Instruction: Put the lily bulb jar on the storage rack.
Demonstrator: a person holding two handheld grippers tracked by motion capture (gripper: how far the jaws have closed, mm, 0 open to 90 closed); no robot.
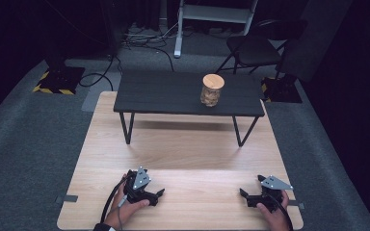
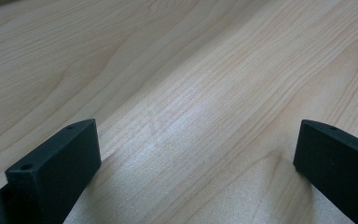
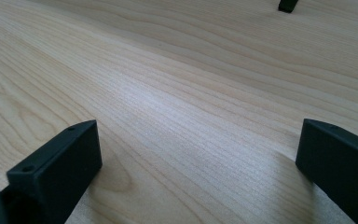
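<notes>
**Both grippers wide apart on the bare wood, jar far ahead**

Nearest the person, the left gripper (image 1: 147,187) and the right gripper (image 1: 257,192) rest low on the pale light-wood tabletop (image 1: 188,159), each held in a hand, well apart from one another. In the left gripper view the two black jaws stand spread wide with nothing between them but wood grain (image 2: 191,116); the right gripper view shows the same, jaws parted and empty over the wood (image 3: 191,116). Beyond the fingertips lies a bare stretch of board. Farther on stands a small dark rectangular bench with thin black metal legs (image 1: 173,94), set on the far part of the tabletop. On its right part, well beyond the right gripper's fingers, stands upright a clear cylindrical jar with a round wooden lid (image 1: 212,90), holding pale brownish contents that cannot be made out.
</notes>
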